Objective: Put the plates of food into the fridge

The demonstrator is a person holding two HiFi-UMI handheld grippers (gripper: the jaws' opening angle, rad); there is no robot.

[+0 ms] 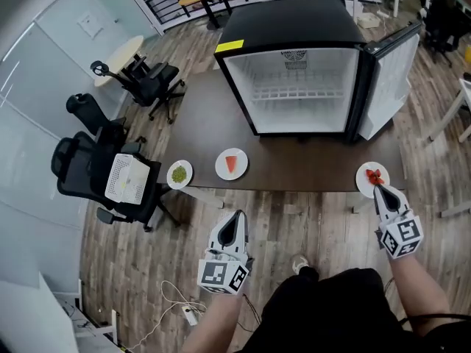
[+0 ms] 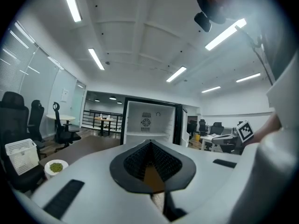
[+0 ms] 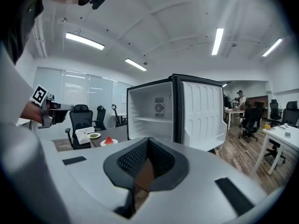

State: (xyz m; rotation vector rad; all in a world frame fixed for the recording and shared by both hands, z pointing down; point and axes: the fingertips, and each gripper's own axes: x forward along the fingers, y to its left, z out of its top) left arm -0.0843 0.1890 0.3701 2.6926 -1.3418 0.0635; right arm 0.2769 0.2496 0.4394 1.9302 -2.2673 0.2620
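1. No text, brand or number can be read anywhere.
2. The yellow label [image 1: 229, 45] on the top edge of the fridge [image 1: 294, 20] is too small to make out (just a bright strip).
3. The round sticker [image 2: 146, 122] on the fridge's back wall is illegible.
4. The square markers [image 1: 222, 275] on the left hand-held gripper [image 1: 235, 218] and the right hand-held gripper [image 1: 380, 190] are black-and-white patterns, not letters.

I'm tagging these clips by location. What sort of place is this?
Most likely an open-plan office: black swivel office chairs, glass partition walls and ceiling strip lights. The mini fridge sits on a dark table.
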